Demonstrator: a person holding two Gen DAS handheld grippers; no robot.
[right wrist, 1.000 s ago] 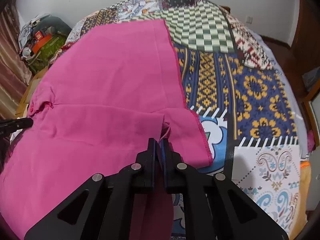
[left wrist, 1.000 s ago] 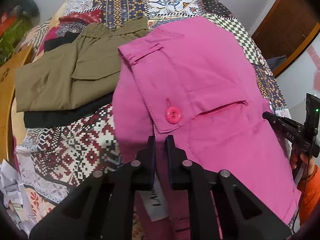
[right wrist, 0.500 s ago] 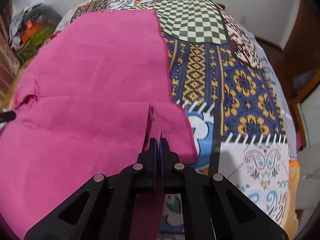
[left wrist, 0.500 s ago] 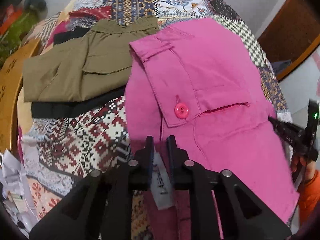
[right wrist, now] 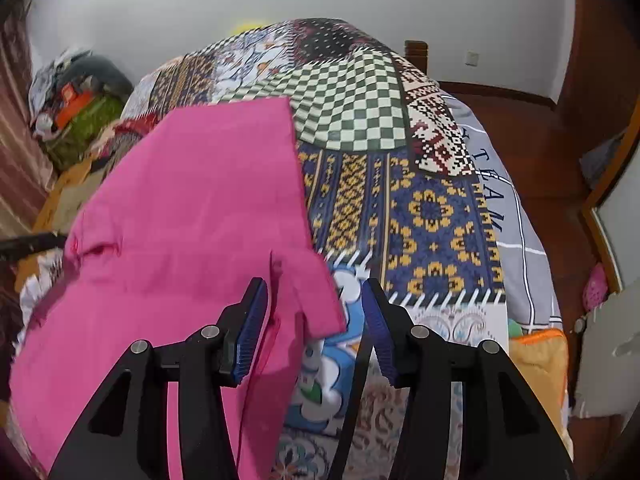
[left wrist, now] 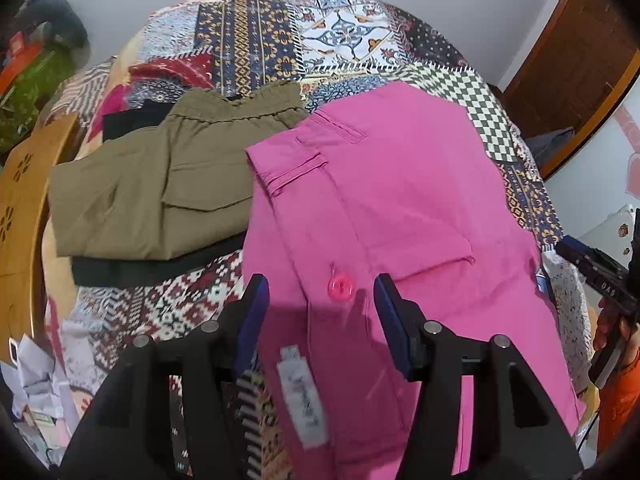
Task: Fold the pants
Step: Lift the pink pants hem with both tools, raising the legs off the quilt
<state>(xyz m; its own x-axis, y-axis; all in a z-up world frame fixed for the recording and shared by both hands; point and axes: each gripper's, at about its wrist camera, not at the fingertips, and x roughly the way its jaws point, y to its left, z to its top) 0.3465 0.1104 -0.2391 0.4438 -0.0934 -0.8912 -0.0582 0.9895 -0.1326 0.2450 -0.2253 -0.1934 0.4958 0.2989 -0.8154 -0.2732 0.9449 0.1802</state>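
Observation:
Pink pants lie folded on the patchwork bedspread, waistband with a pink button and a white label toward me. My left gripper is open just above the waistband, holding nothing. In the right wrist view the pink pants spread to the left, and my right gripper is open over their near right corner, holding nothing. The right gripper also shows in the left wrist view at the far right edge.
Folded olive pants lie on a black garment left of the pink pants. A wooden board stands at the left bed edge. Crumpled paper lies at lower left. Wooden floor lies right of the bed.
Both grippers have opened and let go of the pink pants, which now rest on the bed. Both have lifted back a little from the fabric.

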